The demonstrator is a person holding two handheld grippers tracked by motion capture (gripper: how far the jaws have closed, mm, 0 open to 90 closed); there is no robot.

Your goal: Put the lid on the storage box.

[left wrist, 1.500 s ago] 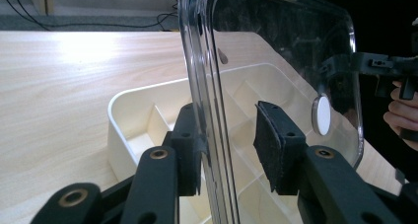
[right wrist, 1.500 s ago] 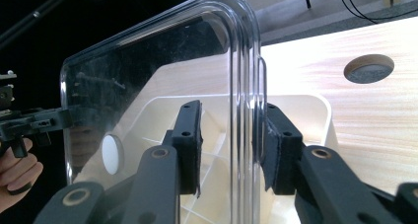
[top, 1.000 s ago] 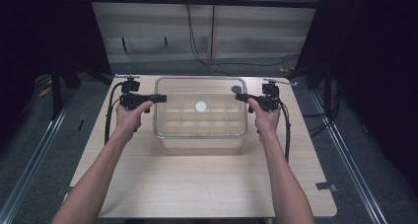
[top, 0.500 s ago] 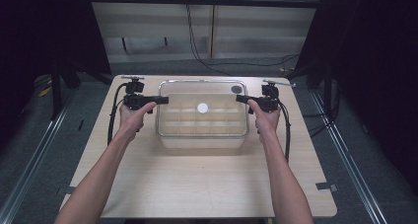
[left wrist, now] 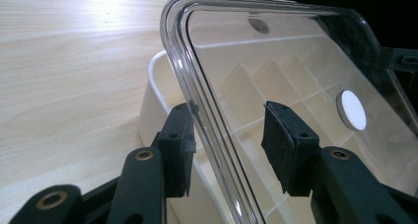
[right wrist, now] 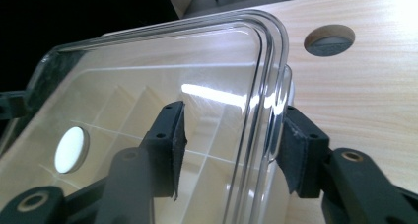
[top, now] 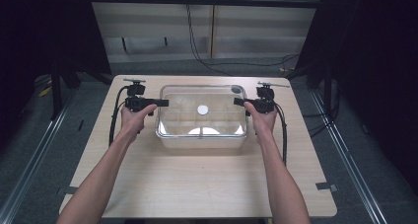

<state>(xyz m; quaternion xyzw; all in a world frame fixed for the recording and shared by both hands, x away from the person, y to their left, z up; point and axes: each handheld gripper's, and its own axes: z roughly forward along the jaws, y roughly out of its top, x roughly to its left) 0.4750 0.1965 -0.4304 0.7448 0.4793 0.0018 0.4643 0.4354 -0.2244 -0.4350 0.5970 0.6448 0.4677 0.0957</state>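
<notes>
A clear plastic lid [top: 202, 110] with a white round disc [top: 202, 109] at its middle sits over a white compartmented box [top: 202, 140] near the far centre of the pale wooden bench [top: 197, 184]. In the left gripper view the lid [left wrist: 296, 86] is tilted, its rim raised clear of the box wall [left wrist: 153, 100] on that side, with the dividers visible through it.

The left gripper [top: 160, 103] reaches in from the lid's left edge. Its 2 jaws are spread wide on either side of the rim, one outside and one over the lid's top, with a gap between pads and plastic on the inner side; the left gripper [left wrist: 229, 145] has nothing clamped.

The right gripper [top: 240, 102] meets the lid's right edge the same way. In its own view the right gripper [right wrist: 229, 147] straddles the rim [right wrist: 261, 110], jaws wide apart, the outer pad close against or touching the edge, the inner one apart from it.

A round hole [right wrist: 329, 39] shows in the bench beyond the lid's corner.
</notes>
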